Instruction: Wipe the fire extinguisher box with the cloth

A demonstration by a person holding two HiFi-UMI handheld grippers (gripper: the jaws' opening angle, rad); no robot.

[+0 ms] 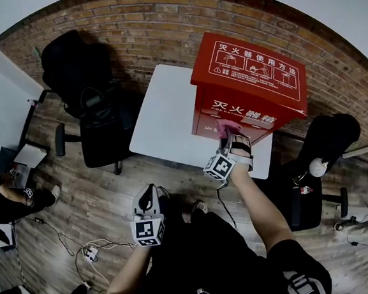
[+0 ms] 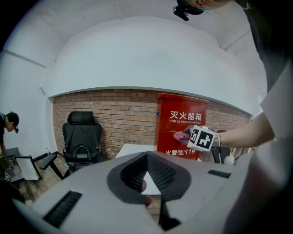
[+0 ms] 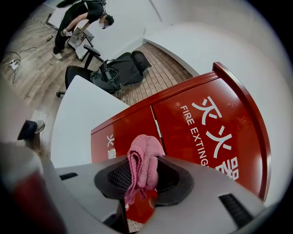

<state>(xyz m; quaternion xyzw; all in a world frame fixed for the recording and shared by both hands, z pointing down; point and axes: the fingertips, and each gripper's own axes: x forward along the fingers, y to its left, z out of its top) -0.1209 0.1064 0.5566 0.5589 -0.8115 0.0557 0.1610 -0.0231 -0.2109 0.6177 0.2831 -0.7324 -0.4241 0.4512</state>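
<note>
Right gripper (image 3: 143,183) pinches the pink cloth (image 3: 144,157) at the fire extinguisher box (image 1: 255,82) front; left gripper (image 2: 146,157), at its seven o'clock, is closed and empty

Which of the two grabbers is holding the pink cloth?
The right gripper, up at the red fire extinguisher box: its fingers pinch the pink cloth. The left gripper is back from the box, holding nothing.

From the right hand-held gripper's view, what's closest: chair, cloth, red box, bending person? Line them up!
1. Pink cloth, pinched in its jaws.
2. Red box, right ahead.
3. Black chair, beyond the table.
4. Person, far off, top left.
</note>
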